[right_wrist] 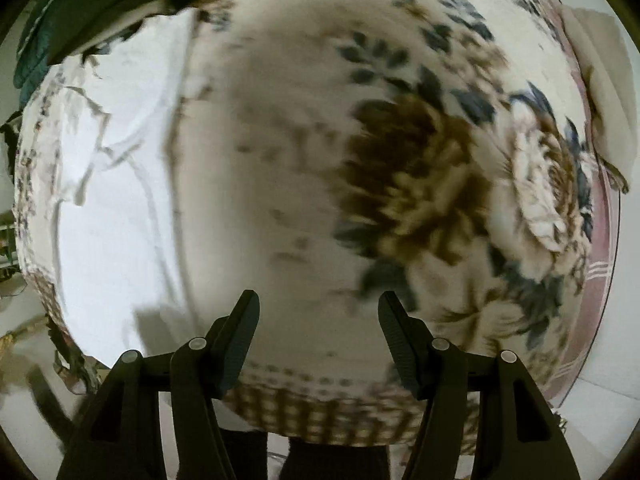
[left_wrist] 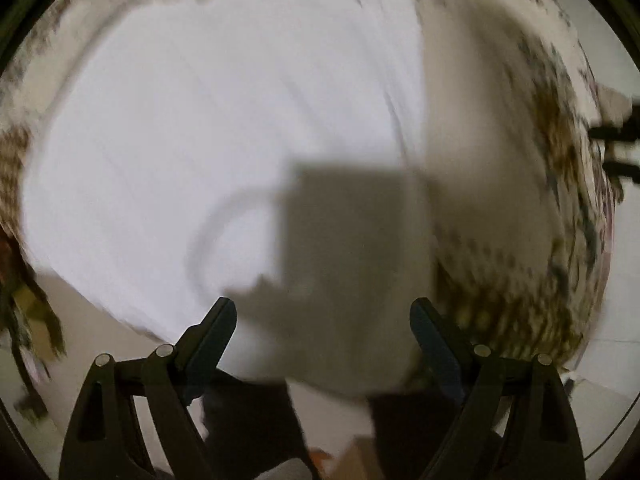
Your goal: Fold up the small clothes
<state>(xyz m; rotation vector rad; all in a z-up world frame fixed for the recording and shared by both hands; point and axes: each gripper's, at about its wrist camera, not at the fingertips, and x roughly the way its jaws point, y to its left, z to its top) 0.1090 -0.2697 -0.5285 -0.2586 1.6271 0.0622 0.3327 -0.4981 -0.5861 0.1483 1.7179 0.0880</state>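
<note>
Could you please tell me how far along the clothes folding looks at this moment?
Done: nothing clearly; the white garment lies spread flat on the floral bedcover, though blur hides any fold. In hand: nothing; the left gripper and right gripper both hang open and empty above the bed. Left: the folding itself. A dark green cloth waits at the bed's far edge.

I am in a home, most likely a bedroom. Below me spreads a soft floral blanket [right_wrist: 420, 184] with big brown and cream blooms and dark blue leaves, its near edge woven in a brown check border [right_wrist: 320, 412], the kind of cover that lies on a bed. A white garment [left_wrist: 200, 140] is laid flat on it. A dark green cloth [right_wrist: 80, 12] is heaped at the far corner, and pale floor [left_wrist: 616, 364] shows past the blanket's edge.
</note>
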